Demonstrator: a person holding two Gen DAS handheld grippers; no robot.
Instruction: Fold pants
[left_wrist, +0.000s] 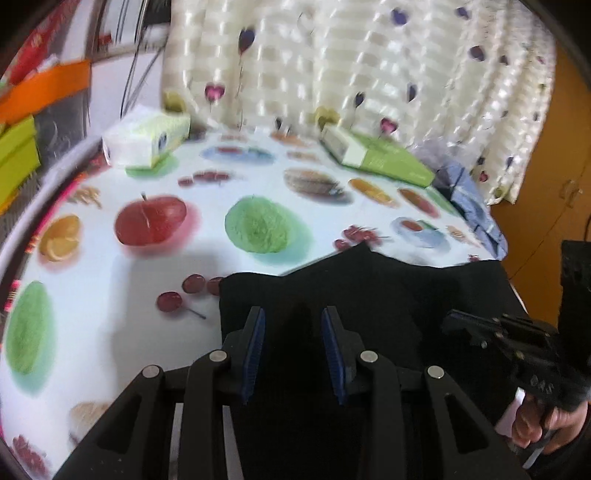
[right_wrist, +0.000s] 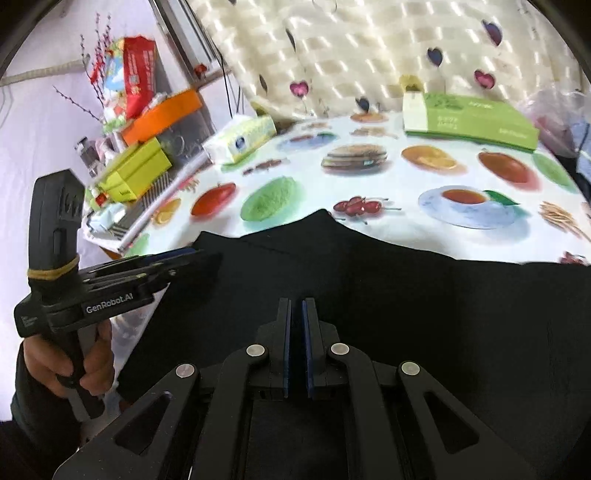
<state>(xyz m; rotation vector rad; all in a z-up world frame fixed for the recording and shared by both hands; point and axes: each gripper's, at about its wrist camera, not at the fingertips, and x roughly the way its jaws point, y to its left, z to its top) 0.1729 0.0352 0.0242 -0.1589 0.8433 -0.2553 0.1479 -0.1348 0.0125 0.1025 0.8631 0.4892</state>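
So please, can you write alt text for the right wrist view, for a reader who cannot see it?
The right gripper, fingers shut together, hangs over black fabric pants lying on a fruit-printed tablecloth. At the left, a hand holds the left gripper by the pants' edge; a green flat box and tissue pack lie behind.

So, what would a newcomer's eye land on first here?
Probably the black pants spread across the near side of the table, dark against the bright fruit-print tablecloth. Next, the two tools over them: the left tool with its jaws apart, the right tool shut. Behind stands a heart-dotted curtain.
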